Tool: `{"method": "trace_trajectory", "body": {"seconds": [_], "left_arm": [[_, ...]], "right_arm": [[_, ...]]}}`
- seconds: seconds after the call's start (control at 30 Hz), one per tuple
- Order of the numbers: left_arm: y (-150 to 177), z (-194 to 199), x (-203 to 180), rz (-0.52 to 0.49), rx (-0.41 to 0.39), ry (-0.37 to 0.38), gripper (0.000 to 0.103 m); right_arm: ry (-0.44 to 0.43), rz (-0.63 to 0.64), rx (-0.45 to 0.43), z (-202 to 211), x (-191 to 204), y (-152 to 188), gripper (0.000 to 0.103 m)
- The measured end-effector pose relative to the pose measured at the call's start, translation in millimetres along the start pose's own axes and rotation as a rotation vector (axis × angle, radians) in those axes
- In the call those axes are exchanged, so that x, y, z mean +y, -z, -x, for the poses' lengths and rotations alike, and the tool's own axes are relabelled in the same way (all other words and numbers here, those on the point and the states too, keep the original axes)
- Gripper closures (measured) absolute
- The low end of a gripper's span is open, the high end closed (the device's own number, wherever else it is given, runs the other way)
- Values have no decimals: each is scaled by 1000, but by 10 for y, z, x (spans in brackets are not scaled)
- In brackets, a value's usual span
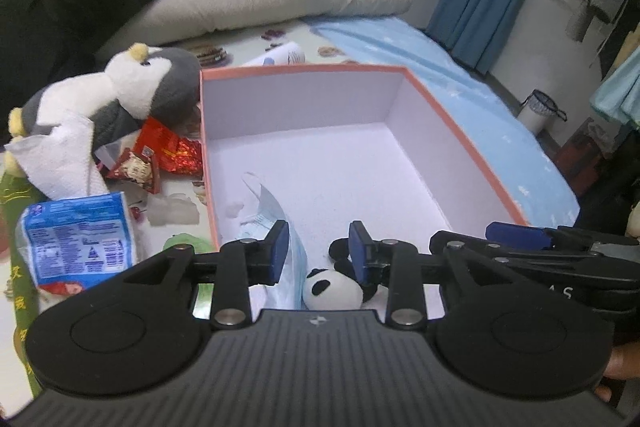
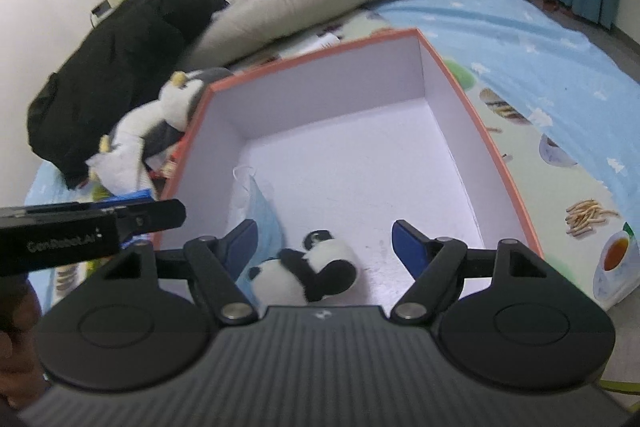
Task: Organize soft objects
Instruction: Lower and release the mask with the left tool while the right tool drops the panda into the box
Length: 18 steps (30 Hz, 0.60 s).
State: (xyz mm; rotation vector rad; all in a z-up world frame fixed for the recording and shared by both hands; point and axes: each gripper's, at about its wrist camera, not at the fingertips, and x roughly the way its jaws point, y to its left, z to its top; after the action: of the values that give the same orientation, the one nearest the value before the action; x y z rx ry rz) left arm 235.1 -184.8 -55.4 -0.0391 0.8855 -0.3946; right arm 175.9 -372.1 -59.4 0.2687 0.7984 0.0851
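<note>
Panda [image 1: 334,289] — half hidden behind hand-held gripper [image 1: 318,251]

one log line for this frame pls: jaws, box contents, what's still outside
left gripper: jaws open, empty | right gripper: jaws open, empty | box: panda plush, face mask inside | outside: penguin plush, tissue pack

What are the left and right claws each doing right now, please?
Left claw: open, holding nothing, above the face mask.
Right claw: open, empty, over the panda plush.
</note>
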Motion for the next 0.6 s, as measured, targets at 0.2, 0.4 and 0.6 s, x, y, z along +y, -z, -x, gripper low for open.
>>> {"method": "trace_trajectory", "body": {"seconds": [0.2, 0.4, 0.6], "left_arm": [[173, 399, 7, 10, -54, 8, 65], [368, 872, 63, 9, -118, 0, 65], [586, 1340, 159, 17, -173, -4, 65]], "right_arm": [[-17, 29, -64, 373, 191, 94, 27], [-22, 56, -124, 693, 377, 210, 27], [-41, 92, -164, 948, 611, 378, 27]]}}
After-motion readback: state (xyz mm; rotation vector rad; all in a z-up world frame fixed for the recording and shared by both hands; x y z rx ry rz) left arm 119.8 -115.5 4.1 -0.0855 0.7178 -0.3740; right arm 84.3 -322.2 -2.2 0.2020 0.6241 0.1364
